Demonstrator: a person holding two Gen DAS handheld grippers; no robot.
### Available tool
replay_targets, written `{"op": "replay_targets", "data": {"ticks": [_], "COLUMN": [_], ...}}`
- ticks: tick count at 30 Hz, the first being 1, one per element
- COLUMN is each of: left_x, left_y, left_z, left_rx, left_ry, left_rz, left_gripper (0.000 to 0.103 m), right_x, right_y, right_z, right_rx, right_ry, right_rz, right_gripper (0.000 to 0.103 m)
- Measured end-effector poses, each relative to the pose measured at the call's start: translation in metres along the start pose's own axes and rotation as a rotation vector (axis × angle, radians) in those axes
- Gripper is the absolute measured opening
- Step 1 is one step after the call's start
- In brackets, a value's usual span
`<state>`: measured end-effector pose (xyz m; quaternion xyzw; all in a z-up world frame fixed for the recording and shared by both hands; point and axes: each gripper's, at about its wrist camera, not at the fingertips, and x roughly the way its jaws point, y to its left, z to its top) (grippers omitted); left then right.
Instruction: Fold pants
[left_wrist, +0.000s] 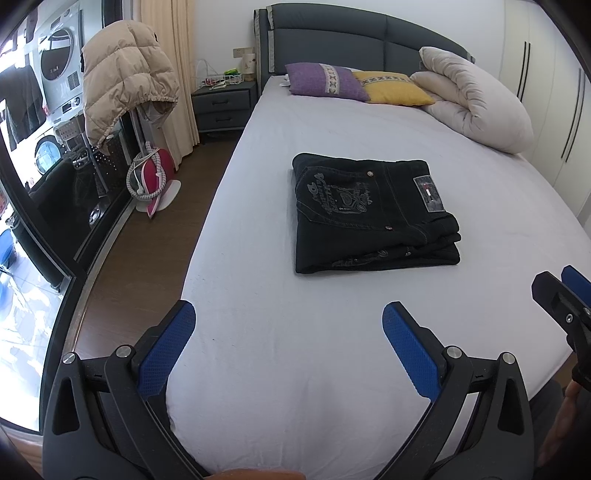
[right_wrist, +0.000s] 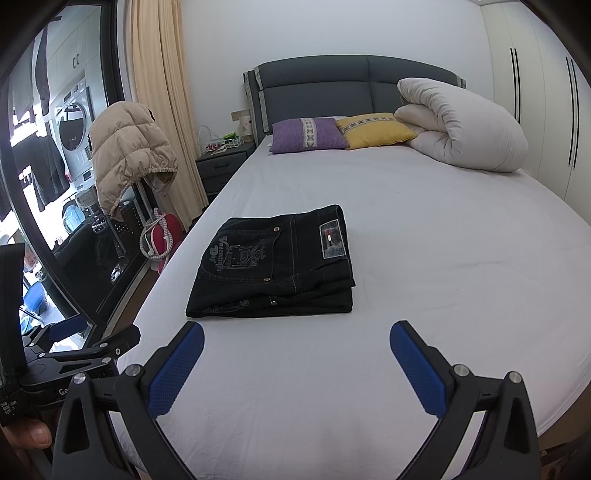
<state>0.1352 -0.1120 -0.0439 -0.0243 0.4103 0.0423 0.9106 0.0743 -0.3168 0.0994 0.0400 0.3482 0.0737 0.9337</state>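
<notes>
pants (left_wrist: 373, 214) folded into a compact dark rectangle, lying flat mid-bed on the bed sheet (left_wrist: 258, 258); back pocket with embroidered lettering faces up, sewn label patch (left_wrist: 428, 192) on the waistband end; stacked folded layers show along the near edge; same stack in the right wrist view (right_wrist: 273, 266), sitting left of centre there

left gripper (left_wrist: 288, 325): fingers (left_wrist: 166, 347) spread wide, nothing between the blue pads, hovering over bare sheet near the foot of the bed, short of the pants' near edge, no contact

right gripper (right_wrist: 297, 345): fingers (right_wrist: 417, 369) also spread wide and released, holding nothing; above the sheet just short of the pants, not touching

each gripper shows at the edge of the other's view: right one at the right edge of the left wrist view (left_wrist: 565, 302), left one at the lower left of the right wrist view (right_wrist: 74, 350); side by side, apart

a person's fingertip (right_wrist: 35, 435) visible at the bottom left corner of the right wrist view

background: grey headboard (left_wrist: 332, 40); purple pillow (left_wrist: 325, 81) and yellow pillow (left_wrist: 391, 88) side by side at the head end; rolled white duvet (left_wrist: 476, 99) to their right, touching the yellow one; nightstand (left_wrist: 225, 107) left of the bed; beige puffer jacket (left_wrist: 125, 77) draped over a stand by the glass door; wardrobe doors (left_wrist: 554, 92) on the right; wood floor (left_wrist: 162, 229) left of the bed
</notes>
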Motion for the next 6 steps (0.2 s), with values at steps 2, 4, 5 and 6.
{"op": "replay_targets", "data": {"ticks": [2, 4, 5, 6], "left_x": [0.0005, -0.0005, -0.0008, -0.001], "left_y": [-0.0002, 0.0004, -0.0001, 0.0005], "left_z": [0.0001, -0.0007, -0.0012, -0.001], "left_rx": [0.001, 0.001, 0.004, 0.005], "left_ry": [-0.002, -0.007, -0.01, -0.01], "left_rz": [-0.004, -0.009, -0.006, -0.007], "left_gripper": [0.103, 0.103, 0.103, 0.103], "right_x": [0.0003, 0.0002, 0.0005, 0.0005], "right_y": [-0.001, -0.0004, -0.0017, -0.0018], "right_z": [0.0017, 0.0003, 0.0021, 0.0023], "right_rx": [-0.001, 0.0, -0.001, -0.001], "right_ry": [0.0, 0.0, 0.001, 0.001], "right_rz": [0.001, 0.001, 0.001, 0.001], "right_gripper": [0.103, 0.103, 0.103, 0.103]}}
